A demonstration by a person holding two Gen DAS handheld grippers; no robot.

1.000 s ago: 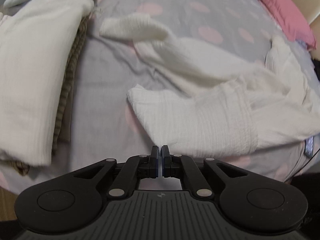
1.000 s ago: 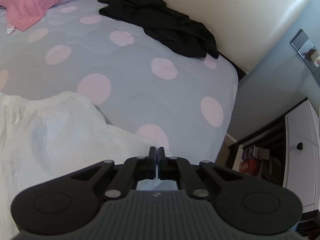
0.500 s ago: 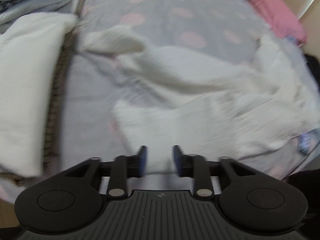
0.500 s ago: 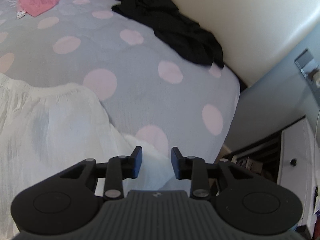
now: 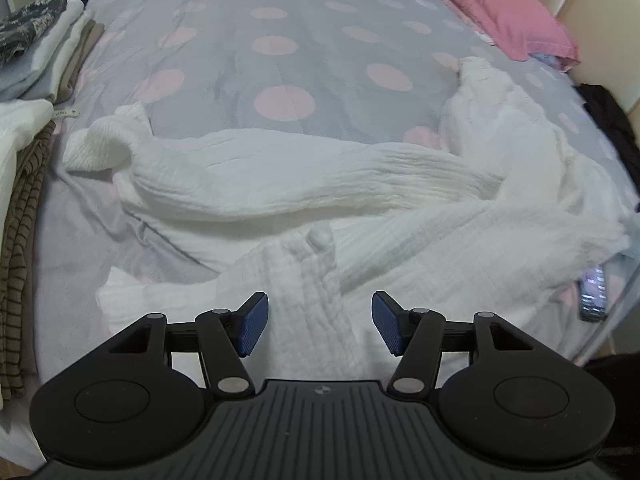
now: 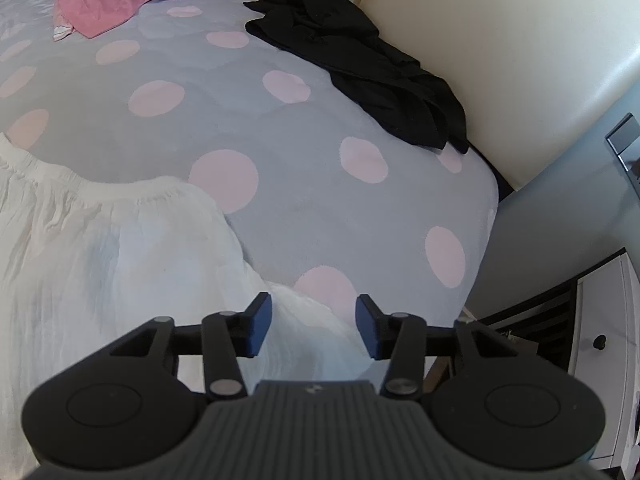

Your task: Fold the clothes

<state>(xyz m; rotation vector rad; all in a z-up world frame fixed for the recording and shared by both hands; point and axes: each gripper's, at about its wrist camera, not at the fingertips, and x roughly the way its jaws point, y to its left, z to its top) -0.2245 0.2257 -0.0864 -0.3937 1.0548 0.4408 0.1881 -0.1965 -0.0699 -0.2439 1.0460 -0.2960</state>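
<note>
Lying rumpled, crinkled white garment (image 5: 320, 176); both grippers agape above.

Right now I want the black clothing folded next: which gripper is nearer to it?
Right. The right gripper faces the black clothing across the bedspread; the left gripper hangs over the white garment, farther off.

right tool (image 6: 312, 326) agape, empty | above white garment (image 6: 100, 240) edge | black clothing (image 6: 360, 64) beyond
</note>
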